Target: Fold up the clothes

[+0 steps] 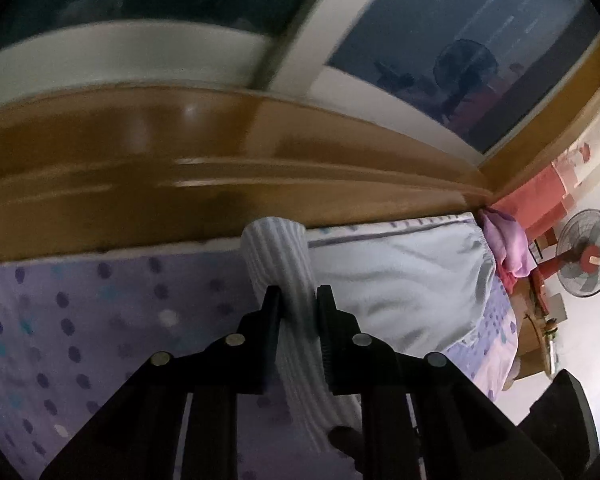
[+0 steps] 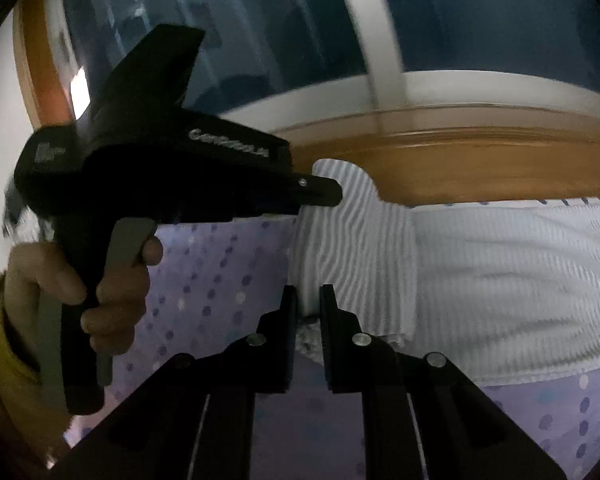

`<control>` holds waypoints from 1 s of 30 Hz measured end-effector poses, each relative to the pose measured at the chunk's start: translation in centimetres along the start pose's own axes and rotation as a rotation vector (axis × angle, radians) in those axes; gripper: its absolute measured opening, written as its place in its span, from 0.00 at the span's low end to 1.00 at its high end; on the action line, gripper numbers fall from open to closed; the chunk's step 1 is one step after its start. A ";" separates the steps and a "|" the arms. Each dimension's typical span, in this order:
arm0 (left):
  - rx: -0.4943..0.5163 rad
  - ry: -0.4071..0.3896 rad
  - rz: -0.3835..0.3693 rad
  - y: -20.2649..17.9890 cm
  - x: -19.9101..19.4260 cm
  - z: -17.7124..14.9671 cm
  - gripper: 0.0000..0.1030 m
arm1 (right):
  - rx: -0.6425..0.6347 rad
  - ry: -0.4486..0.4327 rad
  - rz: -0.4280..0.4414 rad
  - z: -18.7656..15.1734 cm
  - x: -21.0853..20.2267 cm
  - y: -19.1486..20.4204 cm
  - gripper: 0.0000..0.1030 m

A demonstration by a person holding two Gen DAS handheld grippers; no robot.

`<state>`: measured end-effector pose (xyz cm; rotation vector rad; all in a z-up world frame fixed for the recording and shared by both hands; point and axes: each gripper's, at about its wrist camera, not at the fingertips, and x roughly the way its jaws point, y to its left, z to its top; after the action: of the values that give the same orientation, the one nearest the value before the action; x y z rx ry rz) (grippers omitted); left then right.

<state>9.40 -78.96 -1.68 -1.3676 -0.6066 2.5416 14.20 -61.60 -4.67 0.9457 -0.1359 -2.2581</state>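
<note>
On the dotted bedsheet (image 2: 220, 280), my left gripper (image 1: 298, 300) and right gripper (image 2: 308, 300) both pinch the white ribbed garment's (image 2: 500, 280) sleeve end — first fold underway, most remaining.

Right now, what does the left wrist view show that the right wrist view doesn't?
Left only: a fan, pink cloth and red items at the bed's far corner. Right only: the left tongs from outside, with the hand squeezing the trigger. Both: each view's own tongs, the right ones included, shut on the white ribbed garment over the dotted sheet, below the window.
</note>
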 end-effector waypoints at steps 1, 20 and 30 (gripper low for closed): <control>0.010 -0.001 0.006 -0.9 0.2 0.1 0.17 | 0.026 -0.006 0.013 0.5 -0.7 -0.6 0.10; 0.085 0.061 0.093 -10.0 5.8 -0.9 0.17 | 0.285 0.053 -0.113 -2.1 -4.0 -14.8 0.14; 0.008 0.091 0.189 -6.7 5.9 -4.6 0.18 | 0.084 0.050 -0.030 0.8 -3.9 -12.4 0.14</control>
<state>9.75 -69.68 -5.41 -1.5971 -0.4707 2.6030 8.80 -49.81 -5.95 1.0534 -0.1971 -2.2695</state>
